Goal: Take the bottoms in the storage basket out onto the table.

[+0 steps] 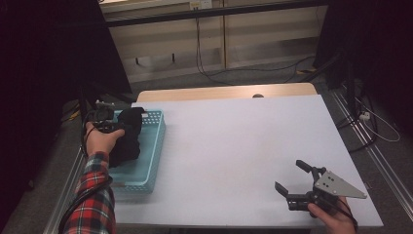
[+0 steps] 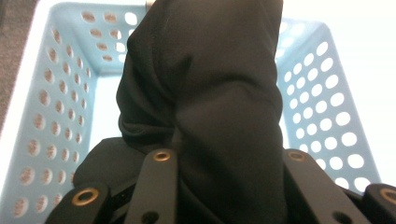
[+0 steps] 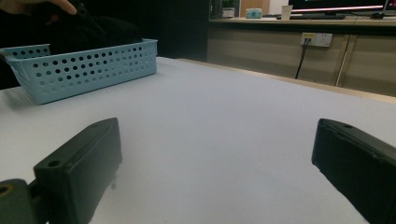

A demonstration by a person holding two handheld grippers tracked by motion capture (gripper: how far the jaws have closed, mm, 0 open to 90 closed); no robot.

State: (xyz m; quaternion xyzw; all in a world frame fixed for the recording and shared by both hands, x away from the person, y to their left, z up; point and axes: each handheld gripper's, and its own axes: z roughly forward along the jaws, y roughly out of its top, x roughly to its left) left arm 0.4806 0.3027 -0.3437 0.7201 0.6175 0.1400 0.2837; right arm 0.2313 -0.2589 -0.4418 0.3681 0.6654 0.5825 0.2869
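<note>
1. Two claws are in use. Left claw [image 1: 118, 127] is clamped on a black cloth [image 2: 205, 93], which hangs over the blue basket [image 1: 155, 141] at the left edge of the tabletop [image 1: 234, 146].
2. Right claw [image 1: 291, 181] rests wide open and empty at the near right corner, well apart from the basket.
3. Cables [image 1: 204, 68] lie on the floor beyond.
4. No writing is legible.

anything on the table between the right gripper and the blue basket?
Nothing: bare white table between the right gripper and the blue basket in the high view; the right gripper view shows the same.
</note>
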